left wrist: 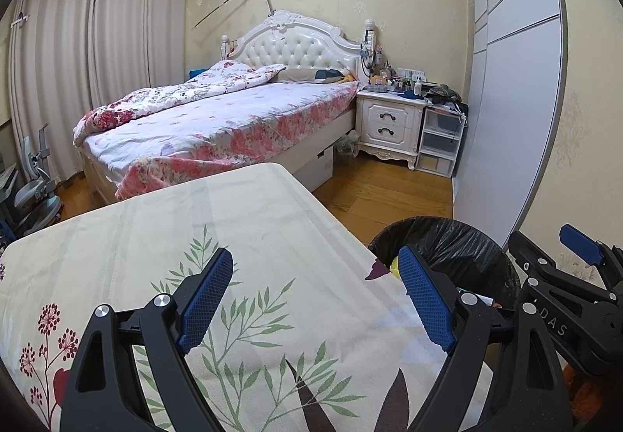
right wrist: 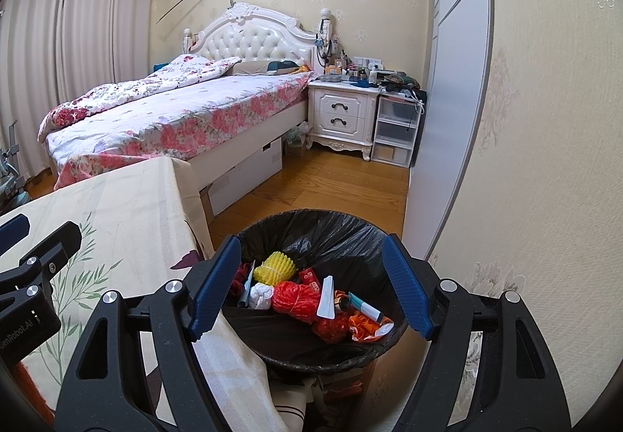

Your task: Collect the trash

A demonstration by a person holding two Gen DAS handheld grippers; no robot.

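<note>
The bin (right wrist: 311, 315) stands on the floor tight against the bench's corner, a sensible spot: anything swept off the cloth only has to drop over the edge. A crinkly black bag lines it, glossy and slack, folded over the round rim. Inside lies the trash (right wrist: 307, 295): a yellow foam fruit net with knobbly ridges, red mesh netting bunched into soft wads, a knotted white scrap, a flat white wrapper, torn orange plastic.

The right gripper (right wrist: 311, 288) hangs over the bin mouth, jaws spread and nothing between the dimpled blue pads, which looks to me like a drop finished. The left gripper (left wrist: 315, 303) hovers over the bench (left wrist: 163, 222), likewise spread and empty. The bench's cream cloth, printed with leaves and red flowers, looks clear, so the collecting seems about done.
</note>
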